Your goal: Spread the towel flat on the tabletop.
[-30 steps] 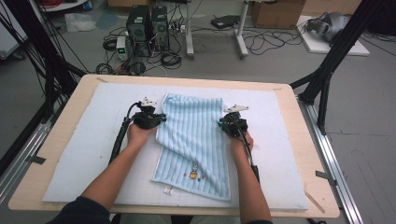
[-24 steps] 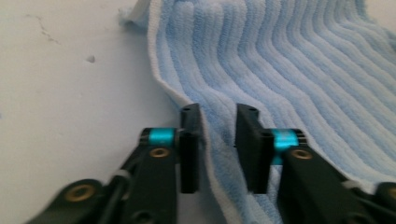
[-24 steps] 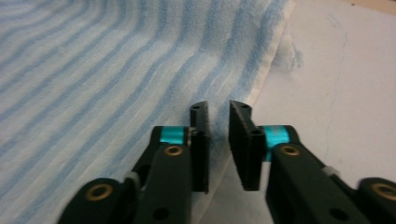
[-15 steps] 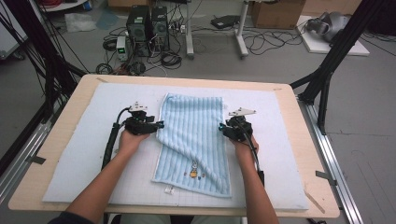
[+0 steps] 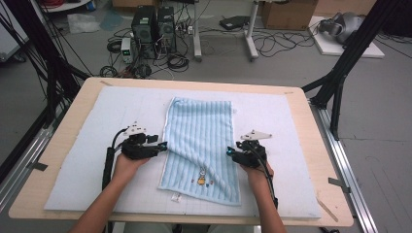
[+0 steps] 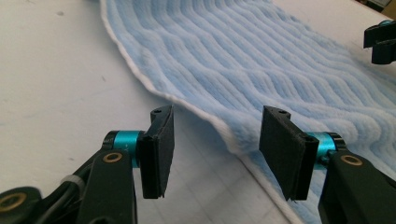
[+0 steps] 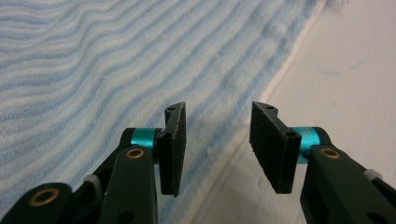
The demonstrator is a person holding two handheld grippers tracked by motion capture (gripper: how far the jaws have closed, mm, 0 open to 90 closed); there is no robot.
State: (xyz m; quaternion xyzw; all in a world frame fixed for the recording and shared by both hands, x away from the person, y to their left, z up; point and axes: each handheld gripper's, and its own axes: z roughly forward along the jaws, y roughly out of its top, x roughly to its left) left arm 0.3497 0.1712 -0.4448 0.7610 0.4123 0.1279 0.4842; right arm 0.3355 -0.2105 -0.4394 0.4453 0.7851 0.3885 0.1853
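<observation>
A light blue ribbed towel (image 5: 201, 141) lies lengthwise on the white mat (image 5: 92, 121), with a diagonal fold across its lower half and a small printed figure near its near end. My left gripper (image 5: 163, 145) sits at the towel's left edge, and its jaws have just been opening. In the left gripper view the left gripper (image 6: 217, 116) is open, and the towel's (image 6: 261, 56) white hem runs past the pads untouched. My right gripper (image 5: 229, 153) is at the towel's right edge, jaws also just opening. In the right gripper view the right gripper (image 7: 218, 109) holds nothing above the towel (image 7: 93, 70).
The mat covers a wooden table (image 5: 63, 141) whose rim shows all round. Bare mat lies on both sides of the towel. Beyond the far edge are computer cases (image 5: 153, 24), cables and black frame legs (image 5: 340, 73) on the floor.
Both grippers were shut on the towel's side edges a second ago. They have opened, let go, and drawn back toward the near edge of the table. The towel lies settled.
</observation>
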